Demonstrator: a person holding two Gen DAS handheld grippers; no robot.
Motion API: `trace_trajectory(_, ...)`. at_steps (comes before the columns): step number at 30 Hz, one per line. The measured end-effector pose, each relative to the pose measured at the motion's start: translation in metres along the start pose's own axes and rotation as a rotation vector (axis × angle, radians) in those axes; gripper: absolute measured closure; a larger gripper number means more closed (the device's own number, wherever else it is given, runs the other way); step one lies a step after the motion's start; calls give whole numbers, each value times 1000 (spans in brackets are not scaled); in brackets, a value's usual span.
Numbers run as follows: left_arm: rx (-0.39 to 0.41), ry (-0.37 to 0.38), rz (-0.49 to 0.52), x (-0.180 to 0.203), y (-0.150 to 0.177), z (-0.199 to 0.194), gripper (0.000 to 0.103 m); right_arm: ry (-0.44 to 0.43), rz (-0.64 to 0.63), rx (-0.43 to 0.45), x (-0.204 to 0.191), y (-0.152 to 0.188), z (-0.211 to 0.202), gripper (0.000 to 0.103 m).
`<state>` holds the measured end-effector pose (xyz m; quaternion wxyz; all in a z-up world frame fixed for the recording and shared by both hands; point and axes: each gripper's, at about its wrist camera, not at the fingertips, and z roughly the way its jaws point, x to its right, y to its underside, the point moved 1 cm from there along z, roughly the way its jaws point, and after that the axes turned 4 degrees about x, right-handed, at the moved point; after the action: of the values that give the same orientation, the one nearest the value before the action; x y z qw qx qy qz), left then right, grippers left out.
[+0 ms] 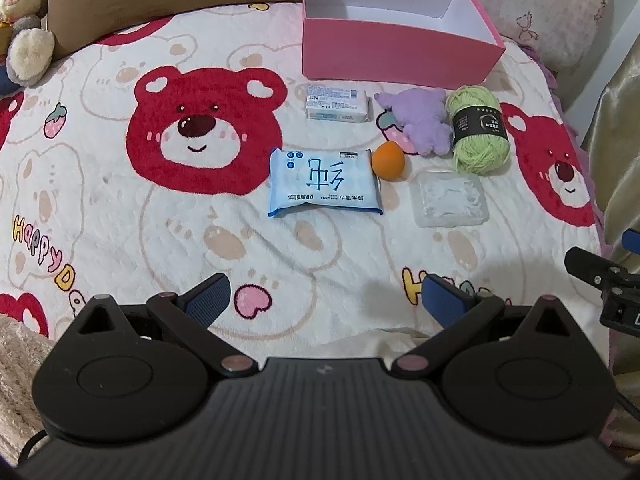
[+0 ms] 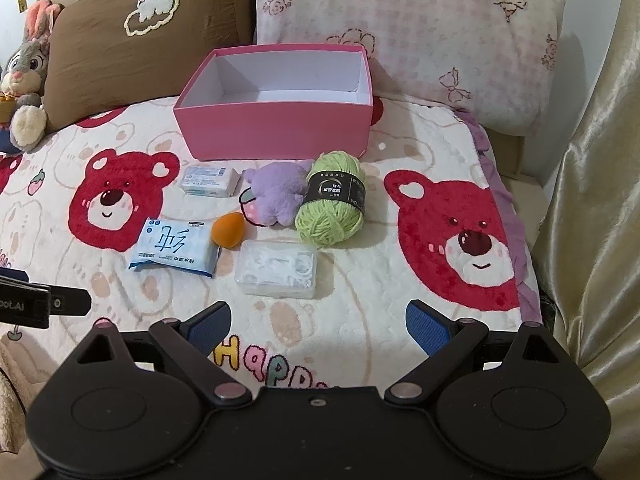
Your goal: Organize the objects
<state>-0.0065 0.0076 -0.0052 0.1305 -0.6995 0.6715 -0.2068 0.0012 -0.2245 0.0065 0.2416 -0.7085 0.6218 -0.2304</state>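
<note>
An empty pink box (image 1: 392,50) (image 2: 276,132) stands open at the back of the bed. In front of it lie a small white pack (image 1: 337,103) (image 2: 210,181), a purple plush toy (image 1: 420,120) (image 2: 276,196), a green yarn ball (image 1: 478,128) (image 2: 332,204), an orange sponge (image 1: 388,161) (image 2: 229,229), a blue wet-wipes pack (image 1: 324,184) (image 2: 176,252) and a clear plastic case (image 1: 450,199) (image 2: 278,270). My left gripper (image 1: 326,300) is open and empty, short of the wipes. My right gripper (image 2: 318,326) is open and empty, short of the clear case.
The bear-print blanket (image 1: 160,240) (image 2: 400,288) covers the bed. A brown cushion (image 2: 140,40) and a pink pillow (image 2: 420,32) lean at the back. A rabbit plush (image 1: 24,20) (image 2: 28,76) sits at the far left. A gold curtain (image 2: 592,200) hangs at the right.
</note>
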Motion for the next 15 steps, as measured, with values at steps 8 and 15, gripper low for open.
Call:
trace_trajectory(8, 3, 0, 3, 1, 1, 0, 0, 4, -11, -12, -3, 3, 4, 7)
trace_trajectory(15, -5, -19, -5, -1, 3, 3, 0, -6, -14, -17, -6, 5, 7, 7)
